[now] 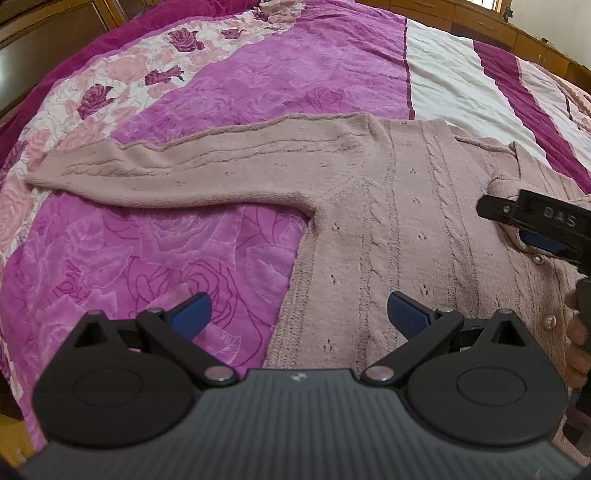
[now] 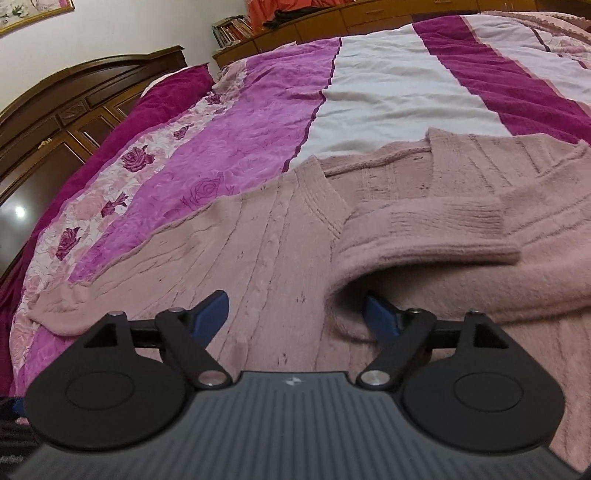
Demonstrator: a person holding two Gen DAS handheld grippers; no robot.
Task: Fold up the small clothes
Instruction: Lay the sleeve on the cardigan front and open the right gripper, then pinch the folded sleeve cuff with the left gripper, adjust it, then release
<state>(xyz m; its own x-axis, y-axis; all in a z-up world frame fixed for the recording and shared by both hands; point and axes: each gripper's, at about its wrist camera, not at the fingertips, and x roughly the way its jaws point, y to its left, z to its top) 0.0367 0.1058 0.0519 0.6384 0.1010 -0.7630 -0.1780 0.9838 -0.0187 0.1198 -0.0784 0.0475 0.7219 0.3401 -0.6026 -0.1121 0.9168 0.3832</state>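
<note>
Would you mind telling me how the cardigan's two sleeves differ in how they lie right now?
The outstretched sleeve lies straight and flat, away from the body, on the bedspread. The folded sleeve is doubled across the cardigan front, bulging at its bend, cuff resting on the knit. Both are the same pink cable knit.

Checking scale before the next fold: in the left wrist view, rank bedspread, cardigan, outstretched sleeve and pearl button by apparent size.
1. Bedspread
2. Cardigan
3. Sleeve
4. Button

Fisheye distortion doesn't change the order.

You can read raised letters "DAS" on the black plastic right gripper (image 1: 537, 225) at the edge of your left wrist view. Nothing else is legible; the book spines (image 2: 232, 29) on the wooden shelf are too small.
</note>
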